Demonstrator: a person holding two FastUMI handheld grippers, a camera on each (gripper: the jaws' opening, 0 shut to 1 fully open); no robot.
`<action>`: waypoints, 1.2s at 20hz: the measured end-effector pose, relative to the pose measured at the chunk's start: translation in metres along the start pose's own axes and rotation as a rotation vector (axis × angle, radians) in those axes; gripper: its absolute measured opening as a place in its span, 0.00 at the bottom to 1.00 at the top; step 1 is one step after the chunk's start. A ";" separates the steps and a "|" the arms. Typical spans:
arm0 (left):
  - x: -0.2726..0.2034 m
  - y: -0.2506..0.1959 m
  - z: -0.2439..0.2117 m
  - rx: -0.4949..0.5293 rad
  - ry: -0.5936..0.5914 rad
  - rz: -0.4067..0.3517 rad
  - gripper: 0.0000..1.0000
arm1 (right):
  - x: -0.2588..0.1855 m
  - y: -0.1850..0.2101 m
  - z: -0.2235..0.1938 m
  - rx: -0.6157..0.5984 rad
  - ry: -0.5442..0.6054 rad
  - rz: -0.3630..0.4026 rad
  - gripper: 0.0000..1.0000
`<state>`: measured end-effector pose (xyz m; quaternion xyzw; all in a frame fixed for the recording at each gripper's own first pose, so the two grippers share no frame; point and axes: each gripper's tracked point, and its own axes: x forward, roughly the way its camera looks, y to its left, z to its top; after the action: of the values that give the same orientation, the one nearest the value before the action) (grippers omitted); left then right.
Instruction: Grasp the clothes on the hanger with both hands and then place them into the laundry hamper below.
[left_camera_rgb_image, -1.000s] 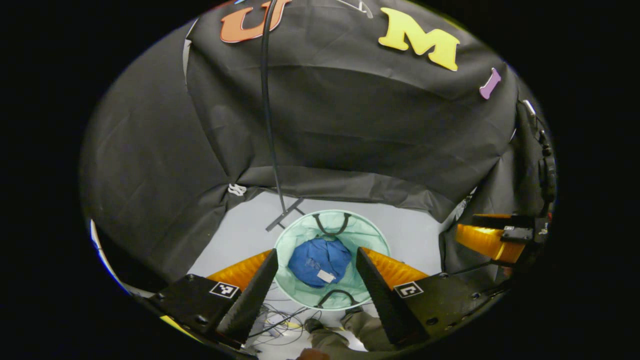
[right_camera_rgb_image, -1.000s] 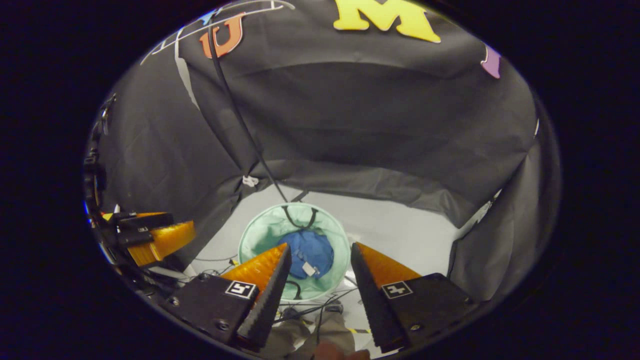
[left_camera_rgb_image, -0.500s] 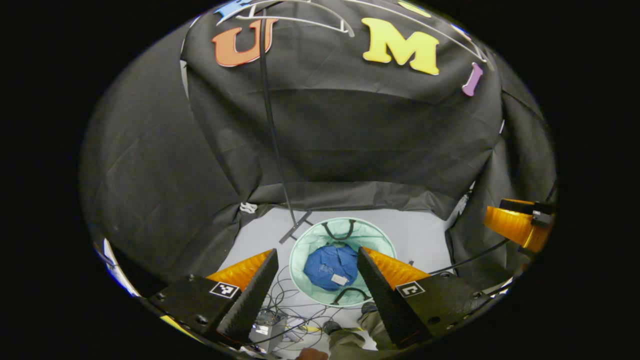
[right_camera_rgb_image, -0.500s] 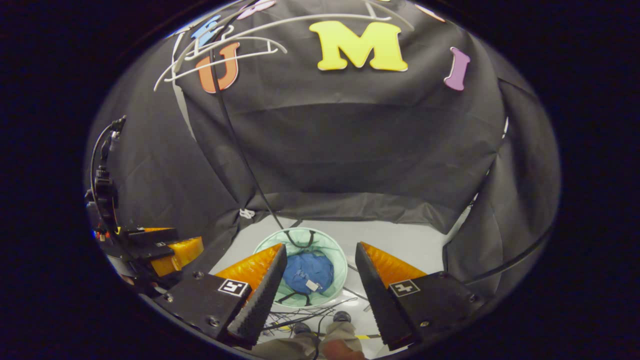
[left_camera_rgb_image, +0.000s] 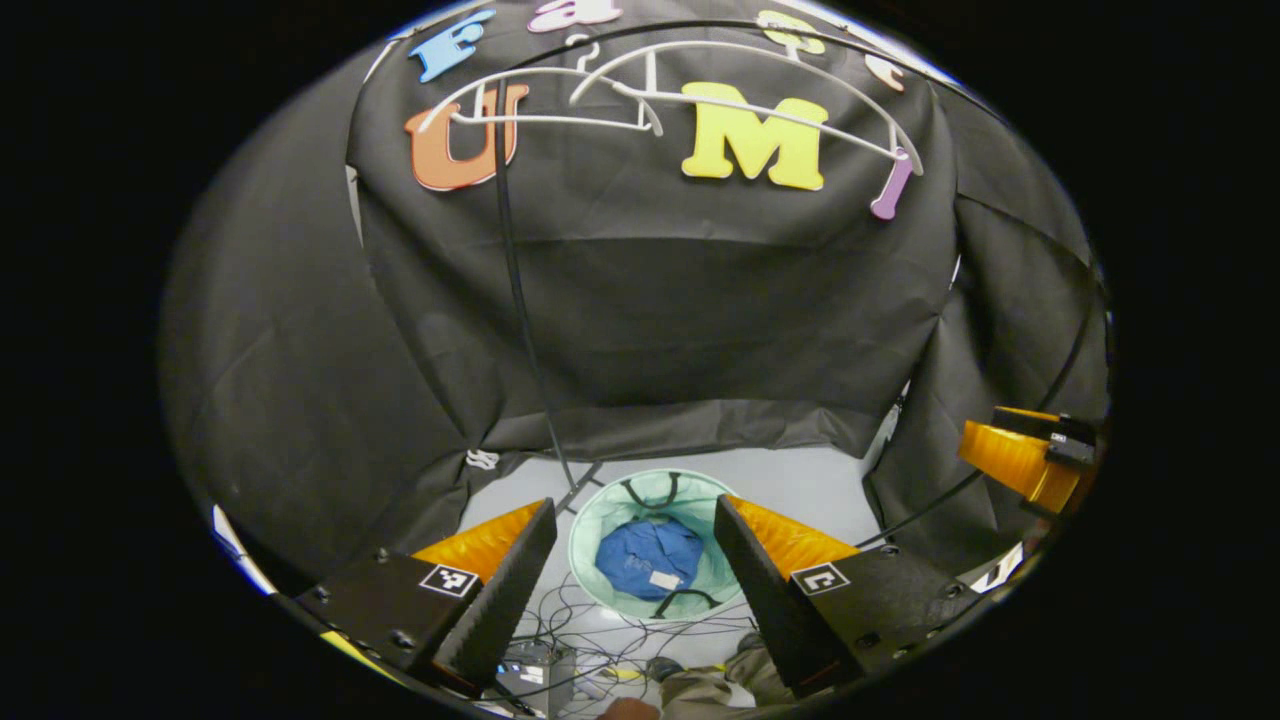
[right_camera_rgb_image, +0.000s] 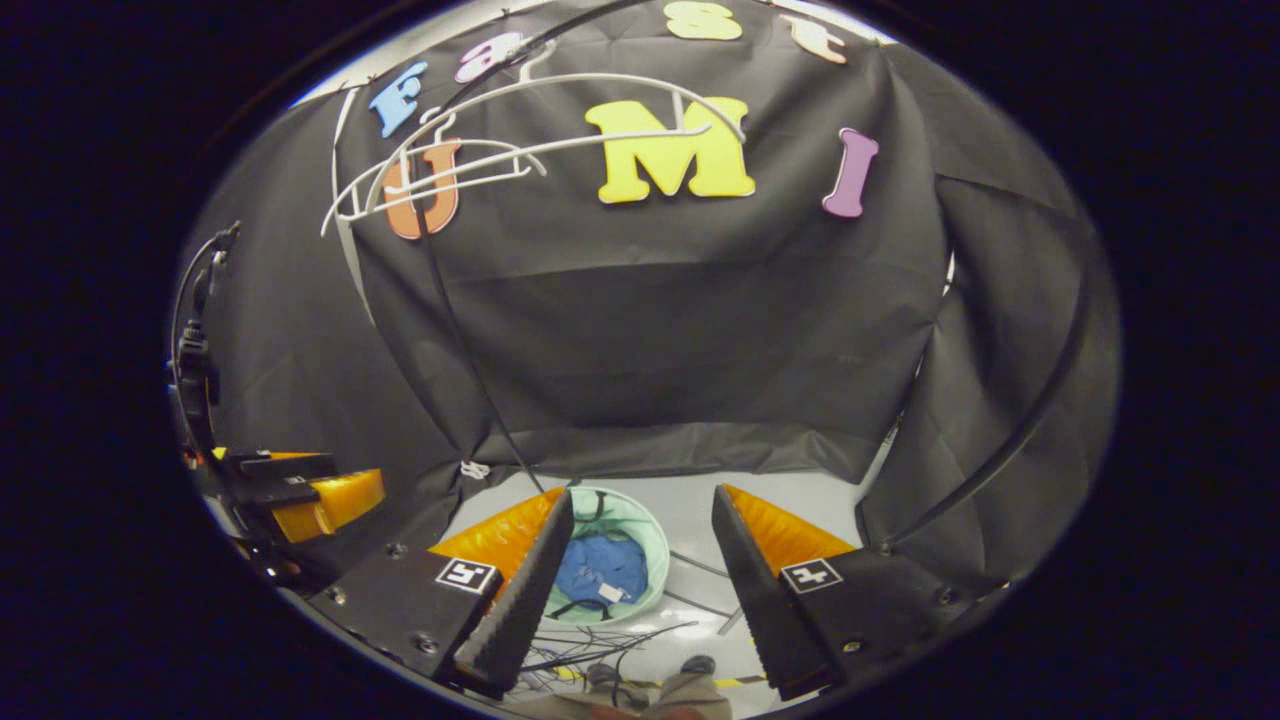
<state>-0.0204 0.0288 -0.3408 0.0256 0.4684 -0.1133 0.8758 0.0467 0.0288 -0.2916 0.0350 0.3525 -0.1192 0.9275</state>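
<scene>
Far below the left gripper (left_camera_rgb_image: 630, 560), in the left gripper view, a blue garment (left_camera_rgb_image: 648, 557) is seen lying inside the mint laundry hamper (left_camera_rgb_image: 598, 505) on the grey floor (left_camera_rgb_image: 810, 480); the jaws are spread and empty. White hangers (left_camera_rgb_image: 640, 95) are seen bare high on the far wall.

Seen from the right gripper view, the right gripper (right_camera_rgb_image: 640, 555) is likewise parted, nothing held, with the hamper to its left. The placing step is judged done; only withdrawal is called for.

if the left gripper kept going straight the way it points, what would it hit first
Probably the blue garment lying in the green hamper, framed between the open left gripper fingers; nothing visible sits in between, though depth is unclear.
</scene>
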 end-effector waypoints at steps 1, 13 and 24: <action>-0.004 -0.001 0.002 -0.006 -0.006 0.010 0.98 | -0.002 -0.005 0.001 0.001 -0.008 -0.002 0.89; -0.088 -0.048 0.009 -0.158 -0.063 0.119 1.00 | -0.074 -0.074 0.022 -0.051 -0.147 0.101 0.89; -0.183 -0.090 0.040 -0.120 -0.340 0.221 1.00 | -0.164 -0.127 0.066 -0.023 -0.390 0.174 0.89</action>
<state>-0.1058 -0.0324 -0.1622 0.0051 0.3143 0.0087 0.9493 -0.0607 -0.0721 -0.1309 0.0309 0.1633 -0.0391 0.9853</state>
